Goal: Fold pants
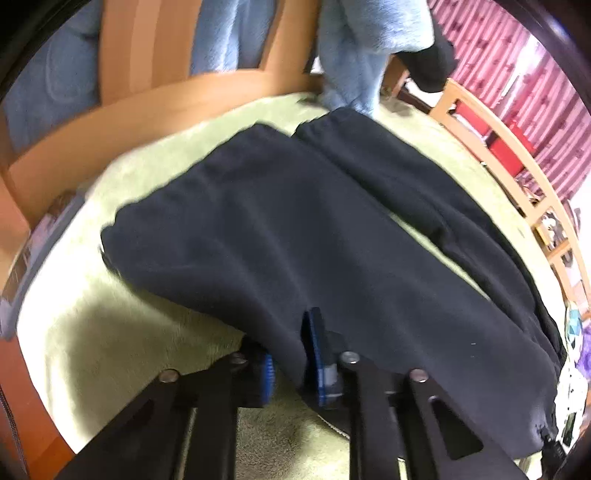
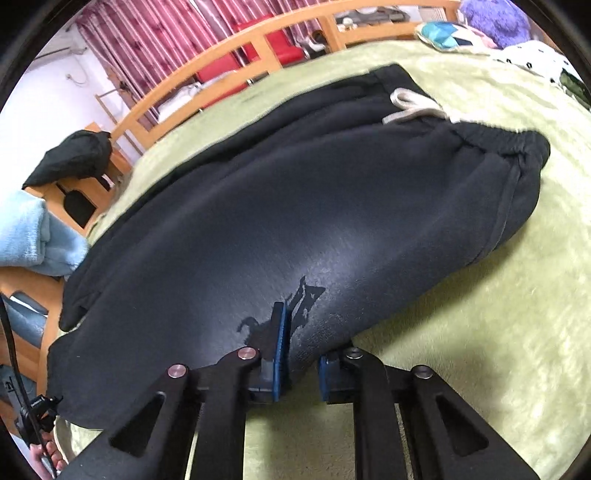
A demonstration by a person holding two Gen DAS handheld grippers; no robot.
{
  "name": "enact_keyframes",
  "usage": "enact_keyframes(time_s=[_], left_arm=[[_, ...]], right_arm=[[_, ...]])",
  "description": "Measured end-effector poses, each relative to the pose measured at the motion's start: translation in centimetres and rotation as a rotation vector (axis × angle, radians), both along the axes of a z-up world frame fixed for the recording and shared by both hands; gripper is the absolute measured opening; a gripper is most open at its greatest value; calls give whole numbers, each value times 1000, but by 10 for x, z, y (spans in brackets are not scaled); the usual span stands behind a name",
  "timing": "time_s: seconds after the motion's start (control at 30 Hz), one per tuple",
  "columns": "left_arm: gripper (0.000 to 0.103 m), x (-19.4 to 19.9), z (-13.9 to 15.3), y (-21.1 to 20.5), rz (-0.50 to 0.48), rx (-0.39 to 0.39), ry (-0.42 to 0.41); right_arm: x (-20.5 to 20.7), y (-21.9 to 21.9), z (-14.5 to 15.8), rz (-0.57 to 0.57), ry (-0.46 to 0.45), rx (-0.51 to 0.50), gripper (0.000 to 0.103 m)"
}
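Dark navy fleece pants (image 1: 314, 229) lie spread along a pale green plush bed cover (image 1: 110, 332), their two legs running side by side toward the wooden rail at the far edge of the bed. In the right wrist view the elastic waistband (image 2: 517, 147) sits toward the far right of the cover, with a cream drawstring (image 2: 410, 107) lying loose on the dark cloth beside it.

The left tool (image 1: 291, 363) is clamped on a fold of the pants' near edge, with the cloth bunched between its blue pads (image 1: 317, 354). The right tool (image 2: 303, 369) likewise pinches the near edge of the pants, a ridge of fabric caught between its blue pads (image 2: 279, 354).

A light blue fluffy blanket (image 1: 354, 51) hangs over the wooden frame at the far end of the bed. A slatted wooden bed rail (image 2: 229, 66) runs along the bed's far side, with pink striped curtains (image 2: 155, 48) behind it. A patterned cushion (image 2: 443, 35) rests at the bed's far right corner.
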State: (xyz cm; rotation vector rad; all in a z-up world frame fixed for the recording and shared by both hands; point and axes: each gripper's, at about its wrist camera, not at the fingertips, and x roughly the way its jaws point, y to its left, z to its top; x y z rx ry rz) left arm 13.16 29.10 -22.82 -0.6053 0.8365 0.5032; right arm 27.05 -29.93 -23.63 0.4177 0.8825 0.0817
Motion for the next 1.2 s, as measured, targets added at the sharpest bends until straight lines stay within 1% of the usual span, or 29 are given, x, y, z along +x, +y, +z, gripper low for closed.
enact_keyframes(time_s=[0.13,0.2,0.3,0.4,0.57,0.83,0.97,1.2], left_arm=[[11,-3,21,1,-30,12,-51],[11,-2,31,3,-31,11,-77],[11,5,45,5,-35,14,-114],[11,16,60,4,-40,43,-139],[11,45,77,2,-13,77,-167],[10,91,101,-10,-18,128,-197],[10,116,111,-11,-3,134,-226],[10,164,114,-4,20,145,-235]], right_arm=[[1,7,20,6,-42,-16,10],[4,6,29,3,-55,-4,10],[6,1,43,1,-83,18,9],[13,-2,56,6,-106,27,9],[34,6,70,28,-128,-9,8],[72,11,86,57,-176,-33,8],[97,15,97,70,-213,-52,8],[138,23,107,80,-256,-74,7]])
